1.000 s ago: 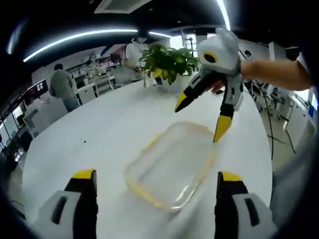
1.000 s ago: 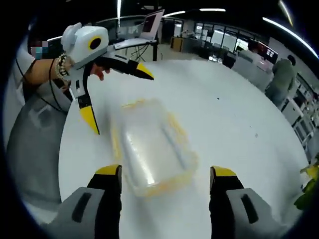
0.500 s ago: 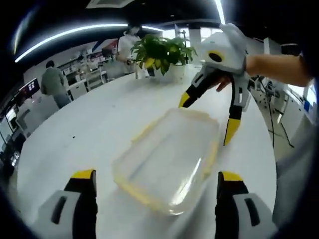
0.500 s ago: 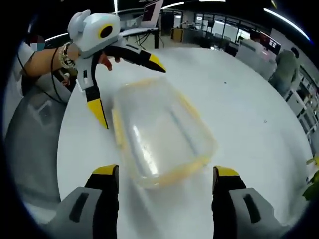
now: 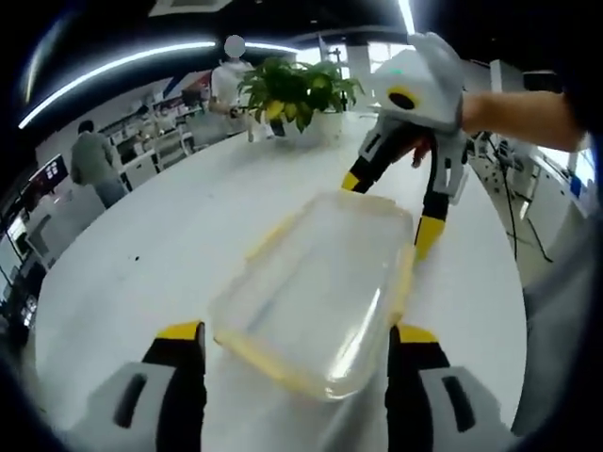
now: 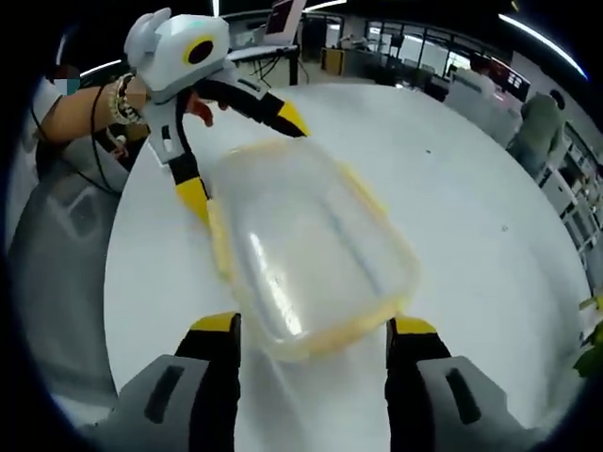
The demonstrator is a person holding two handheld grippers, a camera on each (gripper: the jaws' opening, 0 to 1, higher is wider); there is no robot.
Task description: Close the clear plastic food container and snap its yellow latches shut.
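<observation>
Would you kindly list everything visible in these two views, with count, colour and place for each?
Food container: one, clear plastic with yellow latches along its edges, lying on the table between the two grippers.
Table: one, white, rounded, under the container.
Potted plant: one, green leaves with some yellow, white pot, at the table's far end in the left gripper view.
People in the background: at least two, standing by desks beyond the table.
Laptop: one, on a desk beyond the table in the right gripper view.
Left hand-held gripper: white and grey, black jaws tipped yellow, spread open at one end of the container.
Right hand-held gripper: same colours, jaws open at the opposite end.
</observation>
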